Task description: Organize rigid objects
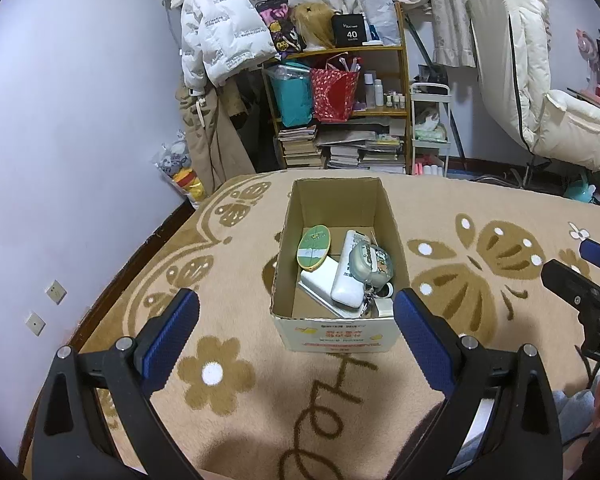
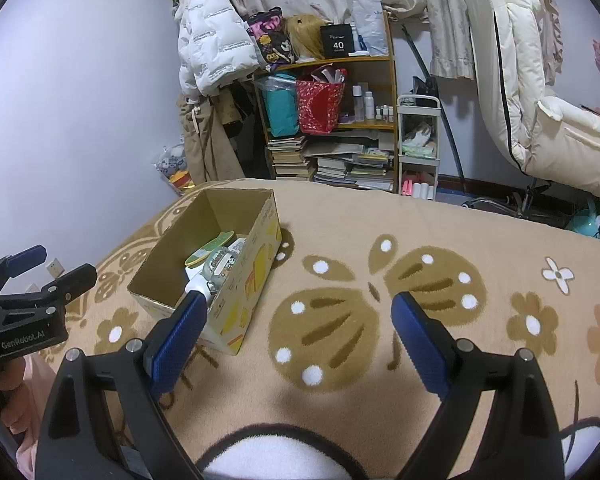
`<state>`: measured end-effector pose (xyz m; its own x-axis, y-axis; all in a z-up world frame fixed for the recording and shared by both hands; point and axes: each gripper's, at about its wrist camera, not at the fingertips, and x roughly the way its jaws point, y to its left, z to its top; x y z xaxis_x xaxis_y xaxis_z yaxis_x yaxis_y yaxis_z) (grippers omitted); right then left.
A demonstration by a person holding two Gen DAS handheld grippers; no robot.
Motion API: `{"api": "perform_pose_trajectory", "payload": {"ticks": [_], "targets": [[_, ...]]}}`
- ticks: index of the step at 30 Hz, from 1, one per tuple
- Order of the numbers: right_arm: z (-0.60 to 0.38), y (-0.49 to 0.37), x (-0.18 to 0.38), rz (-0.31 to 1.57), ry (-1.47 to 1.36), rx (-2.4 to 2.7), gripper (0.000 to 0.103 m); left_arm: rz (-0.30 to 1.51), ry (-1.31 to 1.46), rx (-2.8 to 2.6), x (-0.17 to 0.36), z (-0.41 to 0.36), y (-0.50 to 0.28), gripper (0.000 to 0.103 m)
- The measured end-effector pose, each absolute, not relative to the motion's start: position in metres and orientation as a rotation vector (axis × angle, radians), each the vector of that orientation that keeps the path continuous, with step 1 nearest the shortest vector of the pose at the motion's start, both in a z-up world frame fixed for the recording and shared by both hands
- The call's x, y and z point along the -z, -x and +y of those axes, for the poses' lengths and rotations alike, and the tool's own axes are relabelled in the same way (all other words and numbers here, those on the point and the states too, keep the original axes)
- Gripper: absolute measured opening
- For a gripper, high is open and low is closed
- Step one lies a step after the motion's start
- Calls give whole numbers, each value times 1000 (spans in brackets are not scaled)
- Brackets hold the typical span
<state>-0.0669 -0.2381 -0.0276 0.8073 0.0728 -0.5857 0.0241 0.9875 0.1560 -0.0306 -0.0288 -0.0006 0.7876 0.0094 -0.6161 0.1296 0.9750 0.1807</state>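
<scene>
We see a rectangular cardboard box (image 1: 336,264) on the fuzzy tan blanket (image 1: 480,208), holding hard, smooth items; left gripper (image 1: 296,320) and right gripper (image 2: 296,320) gape wide, empty.

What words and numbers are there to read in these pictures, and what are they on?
"40": black box on the wooden shelf.
"GenRobot.AI": black body of the left gripper.
Brown letters, partly hidden: tan flowered blanket.
Red print on the cardboard box: too blurred.
Grey lettering on the white puffer jacket: too small.

Box (image 1: 336,332) top open, near half cluttered; blanket (image 2: 380,216) around bare.
</scene>
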Motion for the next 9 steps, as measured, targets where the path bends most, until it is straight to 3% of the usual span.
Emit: {"api": "perform_pose_trajectory", "payload": {"ticks": [9], "targets": [[-238,67,27,629,-161,-23,98,668,-213,62,0,-28,32,97]]}}
